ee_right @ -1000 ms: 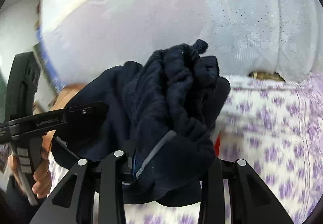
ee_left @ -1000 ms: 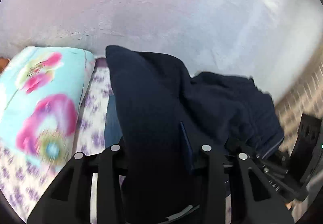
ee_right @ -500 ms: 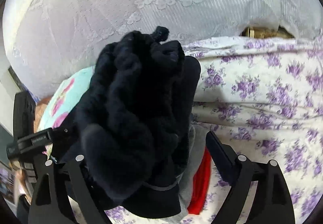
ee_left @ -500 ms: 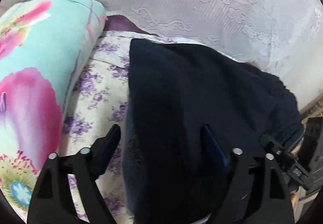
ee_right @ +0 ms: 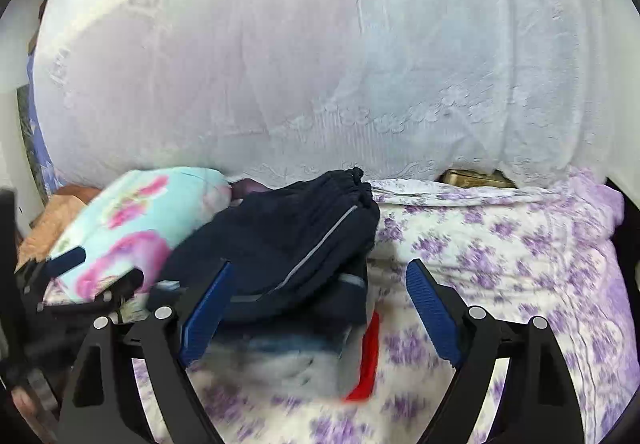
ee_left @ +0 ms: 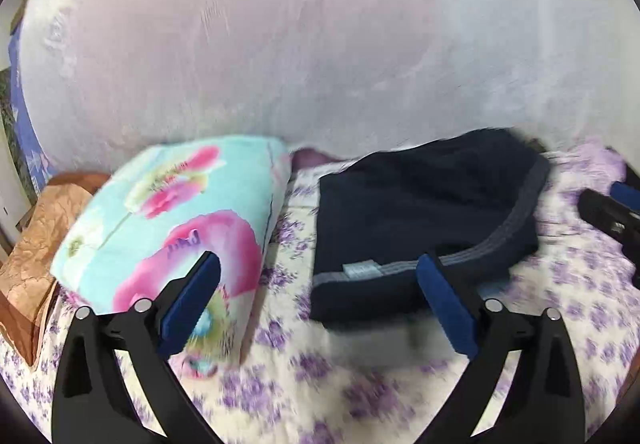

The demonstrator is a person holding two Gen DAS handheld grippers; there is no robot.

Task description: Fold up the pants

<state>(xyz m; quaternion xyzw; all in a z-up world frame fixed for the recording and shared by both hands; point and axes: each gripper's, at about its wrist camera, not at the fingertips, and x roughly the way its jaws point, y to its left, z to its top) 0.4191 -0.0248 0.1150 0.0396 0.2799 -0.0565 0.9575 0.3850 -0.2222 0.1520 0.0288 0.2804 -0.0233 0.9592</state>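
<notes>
My left claw [ee_left: 318, 276] stands wide open and holds nothing; its blue pads [ee_left: 192, 300] hang apart above the bed [ee_left: 304, 384], which is covered by a white sheet printed with purple flowers. My right claw [ee_right: 316, 284] is likewise spread wide and empty. The folded pants [ee_left: 420, 220], dark navy, lie on the bed just ahead of my left claw and toward its right finger, touching neither finger. In the left wrist view the bundle's long axis runs roughly crosswise to my fingers, with a grey-trimmed band edge [ee_left: 516, 212] curving along the side nearer my right finger and a small pale label [ee_left: 360, 269] on the near edge; its writing is too blurred to read. In the right wrist view the pants [ee_right: 288, 244] sit ahead of my right claw toward its left finger, their gathered end [ee_right: 354, 180] pointing away from me toward the white lace curtain [ee_right: 320, 64], a thin grey stripe running along the fold. The bundle rests on other folded cloth, with a red strip [ee_right: 370, 356] showing beside it. A turquoise pillow with pink flowers [ee_left: 172, 220] lies just to the left of the pants, ahead of my left finger; faint lettering on a pink petal [ee_left: 184, 242] cannot be made out.
</notes>
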